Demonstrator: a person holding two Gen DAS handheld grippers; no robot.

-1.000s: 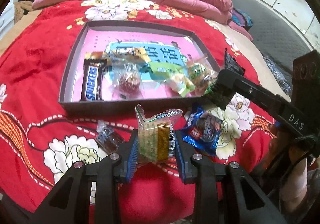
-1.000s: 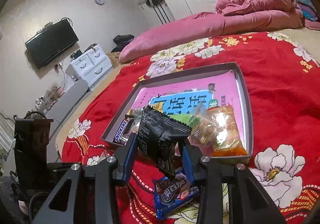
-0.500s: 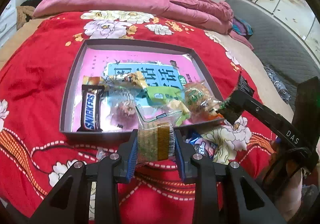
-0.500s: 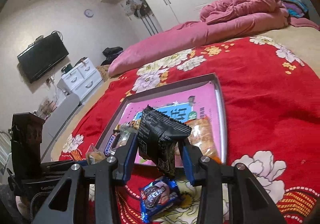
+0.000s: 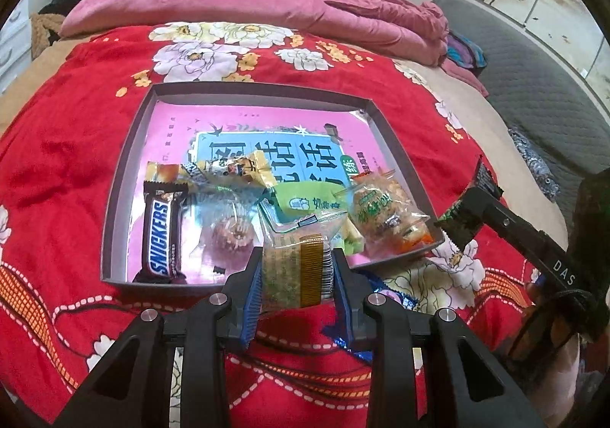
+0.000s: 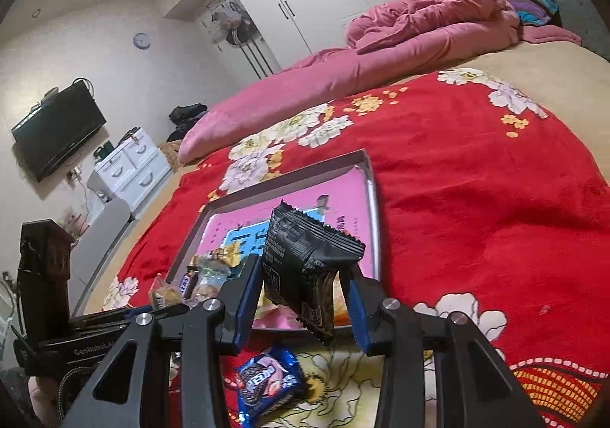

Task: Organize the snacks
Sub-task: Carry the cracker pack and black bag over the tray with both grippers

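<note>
My left gripper (image 5: 296, 283) is shut on a clear packet with a gold band and a pale cake inside (image 5: 295, 266), held just above the near edge of the shallow grey box (image 5: 114, 199). In the box lie a Snickers bar (image 5: 160, 233), a round sweet in clear wrap (image 5: 230, 233), a green packet (image 5: 309, 203) and a crisp-rice snack (image 5: 385, 210). My right gripper (image 6: 305, 294) is shut on a black snack packet (image 6: 305, 264), over the box's near right corner (image 6: 371, 176). A blue Oreo packet (image 6: 268, 382) lies on the blanket below it.
The box sits on a red flowered blanket (image 5: 57, 145) on a bed. A rolled pink duvet (image 5: 228, 4) lies along the far side. The right gripper's body (image 5: 533, 252) reaches in from the right in the left wrist view. A dresser (image 6: 129, 168) and wall television (image 6: 57, 130) stand beyond the bed.
Both grippers have moved toward the box with their packets still held. The left packet now hangs over the box's near edge; the Oreo packet has slid under the left fingers.
</note>
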